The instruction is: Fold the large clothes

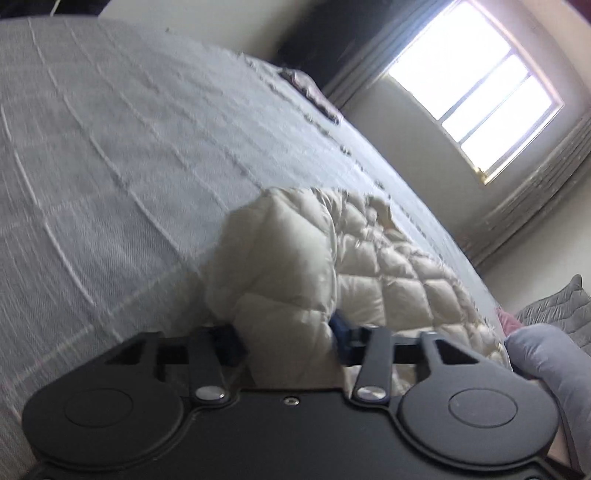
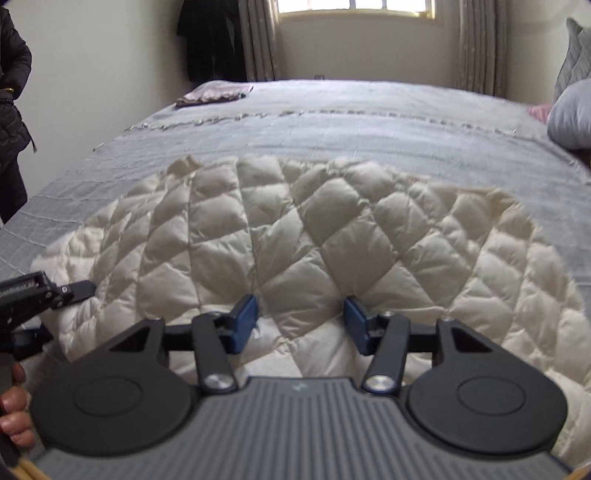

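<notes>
Both claws bite into the cream quilted jacket (image 2: 295, 236), which lies spread on the grey bedspread (image 2: 332, 122). Left gripper (image 1: 286, 334) pinches a puffy fold at the jacket's edge; right gripper (image 2: 300, 317) squeezes a bulge near its hem.

A bed (image 2: 369, 122) under a grey checked cover fills the room, its far side near a cream wall (image 2: 99, 74). A bright window (image 2: 354, 5) sits in that far wall between beige curtains (image 2: 480, 44), daylight washing it out. Grey pillows (image 2: 572, 110) lie at the right, and dark clothing (image 2: 210, 40) hangs left of the window.
</notes>
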A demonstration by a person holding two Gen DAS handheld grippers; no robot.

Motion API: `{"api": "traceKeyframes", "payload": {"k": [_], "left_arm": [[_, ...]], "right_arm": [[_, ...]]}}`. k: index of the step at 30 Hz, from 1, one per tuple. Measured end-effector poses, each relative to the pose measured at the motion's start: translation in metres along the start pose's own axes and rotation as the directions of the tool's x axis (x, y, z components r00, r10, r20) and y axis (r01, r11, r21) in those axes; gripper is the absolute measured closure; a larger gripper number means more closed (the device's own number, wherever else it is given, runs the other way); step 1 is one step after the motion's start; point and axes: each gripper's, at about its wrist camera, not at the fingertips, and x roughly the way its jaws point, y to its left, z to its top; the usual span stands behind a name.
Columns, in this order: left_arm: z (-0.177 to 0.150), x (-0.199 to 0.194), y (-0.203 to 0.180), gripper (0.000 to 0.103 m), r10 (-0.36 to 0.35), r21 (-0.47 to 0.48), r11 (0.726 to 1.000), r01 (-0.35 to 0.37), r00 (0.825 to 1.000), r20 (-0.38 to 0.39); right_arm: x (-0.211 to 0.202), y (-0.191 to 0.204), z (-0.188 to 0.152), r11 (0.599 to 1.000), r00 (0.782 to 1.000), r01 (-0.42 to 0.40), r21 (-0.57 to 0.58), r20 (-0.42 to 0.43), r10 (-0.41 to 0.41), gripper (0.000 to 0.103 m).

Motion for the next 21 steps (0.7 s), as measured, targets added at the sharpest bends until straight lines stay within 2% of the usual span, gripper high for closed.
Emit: {"api": "traceKeyframes", "payload": {"k": [1, 5, 9, 12, 14, 17, 19, 21], "left_arm": [[0.002, -0.003, -0.005, 0.072, -0.004, 0.023, 1.0, 0.003, 1.0, 0.014], [0.007, -0.03, -0.02, 0.076, -0.067, 0.136, 0.989, 0.055, 0.994, 0.086], [0.016, -0.07, -0.018, 0.076, -0.14, 0.233, 0.967, 0.102, 0.979, 0.15], [0.027, -0.099, -0.018, 0.076, -0.213, 0.307, 0.94, 0.147, 0.958, 0.192], [0.032, -0.116, -0.023, 0.076, -0.268, 0.37, 0.912, 0.176, 0.94, 0.213], [0.036, -0.136, -0.038, 0.076, -0.347, 0.471, 0.854, 0.219, 0.916, 0.202], [0.033, -0.141, -0.051, 0.076, -0.395, 0.537, 0.804, 0.257, 0.905, 0.158], [0.025, -0.138, -0.065, 0.076, -0.431, 0.601, 0.745, 0.29, 0.897, 0.102]], "right_arm": [[0.002, 0.003, -0.001, 1.0, 1.0, 0.002, -0.02, -0.014, -0.002, 0.055], [0.002, 0.018, -0.006, 0.999, 0.999, 0.005, -0.052, -0.045, -0.007, 0.057], [-0.006, 0.031, -0.015, 0.998, 0.996, -0.066, -0.021, -0.064, 0.064, 0.058], [-0.013, 0.049, -0.019, 0.988, 0.984, -0.152, -0.002, -0.09, 0.151, 0.058], [-0.014, 0.063, -0.023, 0.977, 0.972, -0.213, 0.012, -0.101, 0.213, 0.058], [-0.014, 0.083, -0.029, 0.954, 0.948, -0.295, 0.045, -0.11, 0.298, 0.059], [-0.014, 0.091, -0.033, 0.939, 0.934, -0.335, 0.074, -0.109, 0.341, 0.059], [-0.014, 0.088, -0.035, 0.931, 0.929, -0.348, 0.11, -0.097, 0.358, 0.059]]}}
